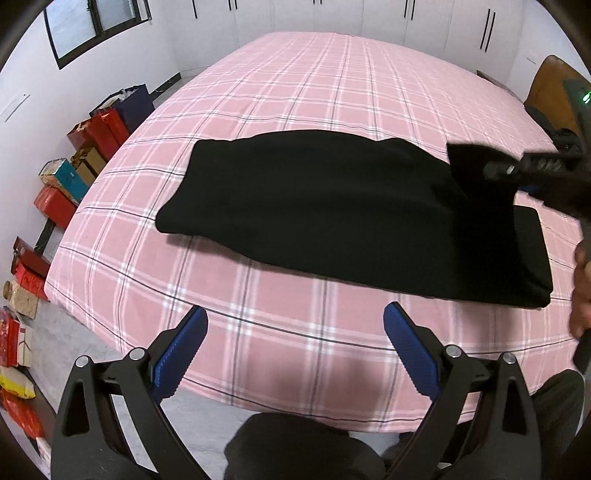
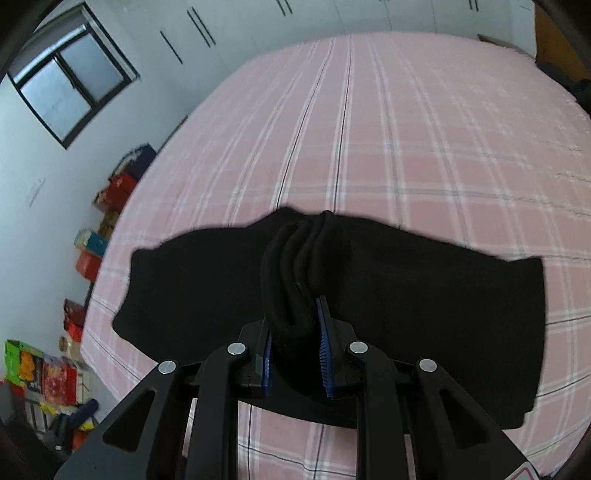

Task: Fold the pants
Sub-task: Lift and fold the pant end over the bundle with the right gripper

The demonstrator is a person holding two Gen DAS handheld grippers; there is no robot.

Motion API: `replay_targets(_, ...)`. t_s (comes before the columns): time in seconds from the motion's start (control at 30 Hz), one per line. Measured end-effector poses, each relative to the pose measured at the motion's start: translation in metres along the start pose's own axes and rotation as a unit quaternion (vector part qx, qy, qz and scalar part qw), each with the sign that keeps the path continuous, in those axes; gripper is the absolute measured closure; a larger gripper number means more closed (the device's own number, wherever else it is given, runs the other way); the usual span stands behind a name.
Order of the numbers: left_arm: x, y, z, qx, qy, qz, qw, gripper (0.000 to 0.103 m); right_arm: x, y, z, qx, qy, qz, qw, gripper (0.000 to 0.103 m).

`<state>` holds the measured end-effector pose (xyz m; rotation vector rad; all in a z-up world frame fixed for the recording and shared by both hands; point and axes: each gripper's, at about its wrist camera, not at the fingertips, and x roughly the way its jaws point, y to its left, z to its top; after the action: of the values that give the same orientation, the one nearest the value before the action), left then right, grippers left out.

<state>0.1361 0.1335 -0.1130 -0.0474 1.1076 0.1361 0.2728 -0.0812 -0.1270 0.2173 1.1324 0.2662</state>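
Observation:
Black pants (image 1: 332,206) lie folded across a bed covered in a pink plaid sheet (image 1: 295,92). My left gripper (image 1: 295,343) hovers open over the sheet near the bed's front edge, short of the pants, with nothing between its blue pads (image 1: 177,354). In the left wrist view my right gripper (image 1: 491,166) comes in from the right, lifting the right end of the pants. The right wrist view shows the right gripper (image 2: 295,332) shut on a bunched fold of the black pants (image 2: 424,314), the rest of the cloth spread below it.
Coloured boxes and bags (image 1: 85,158) line the floor along the white wall left of the bed. A window (image 2: 70,85) sits in that wall and white wardrobes (image 1: 332,14) stand behind the bed. A wooden headboard (image 1: 554,92) is at the far right. A person's hand (image 1: 581,291) shows at the right edge.

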Motion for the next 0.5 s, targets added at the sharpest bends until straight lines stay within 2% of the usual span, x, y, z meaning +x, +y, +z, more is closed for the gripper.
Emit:
replay_targets(0.2,0.008,0.011,0.002,-0.003,0.003,-0.003,1.0000,0.009,0.040,0.006,-0.017,-0.007,0.034,-0.009,0.999,0.083)
replay_targets(0.3,0.010,0.015,0.004,-0.007,0.003,-0.005,1.0000,0.009,0.059,0.010,-0.026,-0.020,0.056,-0.009,0.998,0.073)
replay_targets(0.4,0.012,0.021,0.006,-0.015,0.004,-0.007,0.9998,0.009,0.066,0.014,-0.035,-0.027,0.075,0.012,0.997,0.046)
replay_targets(0.5,0.009,0.026,0.008,-0.021,0.001,-0.006,0.9998,0.009,0.037,0.009,-0.042,-0.029,0.053,0.028,0.998,0.046)
